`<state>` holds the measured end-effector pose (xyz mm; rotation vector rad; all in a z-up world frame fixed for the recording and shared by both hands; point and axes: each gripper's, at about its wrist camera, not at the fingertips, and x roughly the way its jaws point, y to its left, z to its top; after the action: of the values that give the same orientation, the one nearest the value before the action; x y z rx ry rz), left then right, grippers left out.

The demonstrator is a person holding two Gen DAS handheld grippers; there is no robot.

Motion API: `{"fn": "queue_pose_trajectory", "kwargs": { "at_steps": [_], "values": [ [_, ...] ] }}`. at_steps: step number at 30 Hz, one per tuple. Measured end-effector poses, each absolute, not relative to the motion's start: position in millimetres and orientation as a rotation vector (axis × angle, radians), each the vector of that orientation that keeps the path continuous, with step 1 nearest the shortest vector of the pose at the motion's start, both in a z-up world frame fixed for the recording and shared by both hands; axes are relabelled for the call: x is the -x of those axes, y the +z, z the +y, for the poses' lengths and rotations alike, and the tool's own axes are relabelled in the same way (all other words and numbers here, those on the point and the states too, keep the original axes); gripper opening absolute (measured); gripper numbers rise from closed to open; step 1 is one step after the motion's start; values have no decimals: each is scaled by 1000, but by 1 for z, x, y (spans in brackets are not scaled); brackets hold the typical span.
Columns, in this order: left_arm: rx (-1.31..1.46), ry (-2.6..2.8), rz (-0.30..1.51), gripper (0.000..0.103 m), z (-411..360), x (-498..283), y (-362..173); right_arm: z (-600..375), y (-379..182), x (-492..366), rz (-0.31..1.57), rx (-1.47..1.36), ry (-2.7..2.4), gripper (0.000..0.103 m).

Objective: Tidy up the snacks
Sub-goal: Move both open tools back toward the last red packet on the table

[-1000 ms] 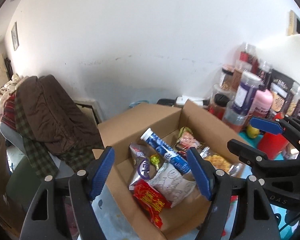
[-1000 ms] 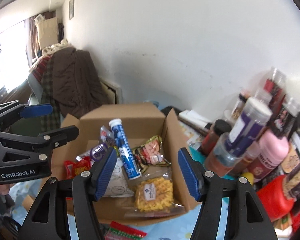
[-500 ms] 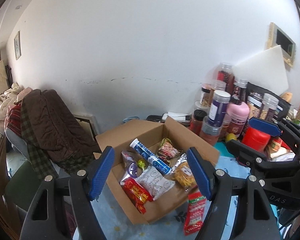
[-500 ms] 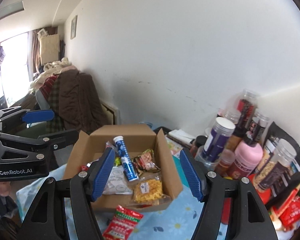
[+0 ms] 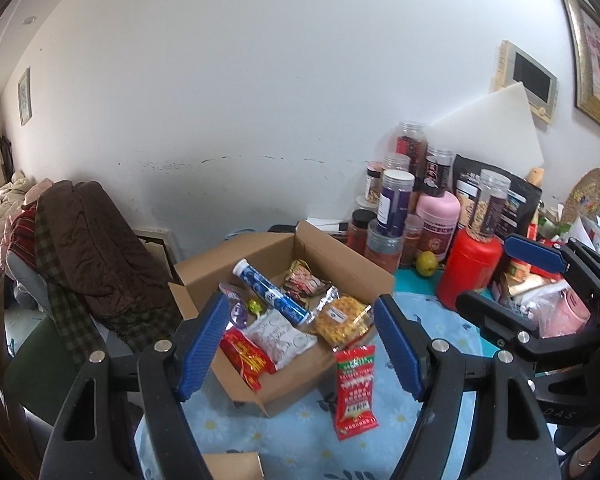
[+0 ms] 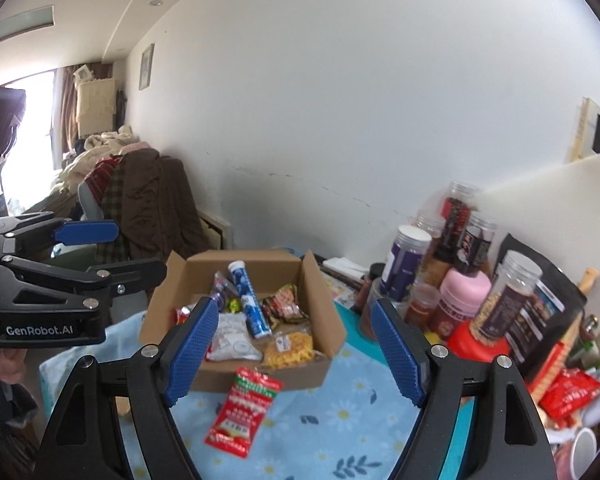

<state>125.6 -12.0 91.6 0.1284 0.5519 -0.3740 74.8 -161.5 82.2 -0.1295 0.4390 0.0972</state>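
Observation:
An open cardboard box stands on a blue daisy-print cloth. In it lie a blue tube, a white packet, a yellow snack bag and other small packets. A red snack packet lies on the cloth, touching the box's front. My left gripper hangs open, short of the box, nothing between its pads. My right gripper, beside it on the right, has its jaws opening and also holds nothing.
Jars and bottles crowd the table's right, with a red container, a pink bottle and a small yellow-green fruit. More red packets lie far right. A chair heaped with clothes stands left of the table.
Both grippers drew back and slightly up from the box, which now looks smaller. The red packet in front of the box came into view. The right jaws widened.

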Motion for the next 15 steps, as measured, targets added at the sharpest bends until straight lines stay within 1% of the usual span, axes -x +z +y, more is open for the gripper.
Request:
{"fn": "queue_pose_trajectory", "kwargs": {
  "at_steps": [2,4,15],
  "values": [
    [-137,-370,545,75,-13,-118,89,-163,77,-67,448,129,97,80],
    [-143,-367,540,75,-15,-110,85,-164,72,-61,454,120,98,83],
    [-124,-429,579,75,-29,-85,47,-178,34,-36,502,84,48,83]
  ]
}}
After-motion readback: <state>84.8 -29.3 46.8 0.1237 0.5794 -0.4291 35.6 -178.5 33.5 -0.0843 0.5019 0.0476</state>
